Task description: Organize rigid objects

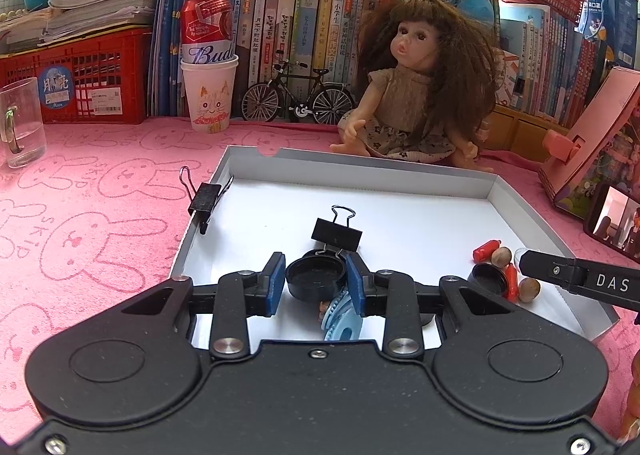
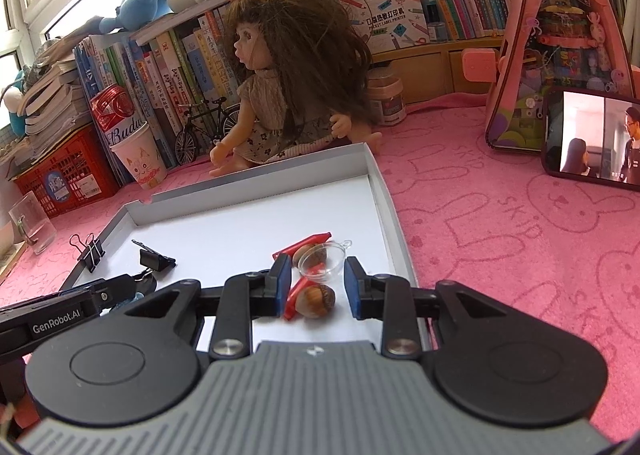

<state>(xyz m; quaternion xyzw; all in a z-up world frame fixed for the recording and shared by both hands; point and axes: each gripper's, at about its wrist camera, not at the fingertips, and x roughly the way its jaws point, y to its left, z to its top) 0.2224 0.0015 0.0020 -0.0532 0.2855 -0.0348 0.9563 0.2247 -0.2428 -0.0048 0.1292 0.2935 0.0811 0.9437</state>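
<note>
A white shallow box (image 1: 400, 175) lies on the pink cloth; it also shows in the right wrist view (image 2: 256, 223). My left gripper (image 1: 316, 282) is shut on a black round cap (image 1: 315, 277) low over the box floor. A blue gear (image 1: 339, 317) lies under it. A black binder clip (image 1: 337, 233) stands just beyond; another clip (image 1: 205, 197) sits on the left wall. My right gripper (image 2: 316, 287) is open around an acorn (image 2: 318, 299) and a red piece (image 2: 294, 297). A clear cup (image 2: 322, 260), another acorn and a red piece lie beyond.
A doll (image 1: 416, 83) sits behind the box. A paper cup holding a red can (image 1: 208, 67), a toy bicycle (image 1: 298, 95), a red crate (image 1: 76, 83) and books line the back. A glass mug (image 1: 20, 123) stands left. A phone (image 2: 592, 137) and a pink toy house (image 2: 556, 39) stand right.
</note>
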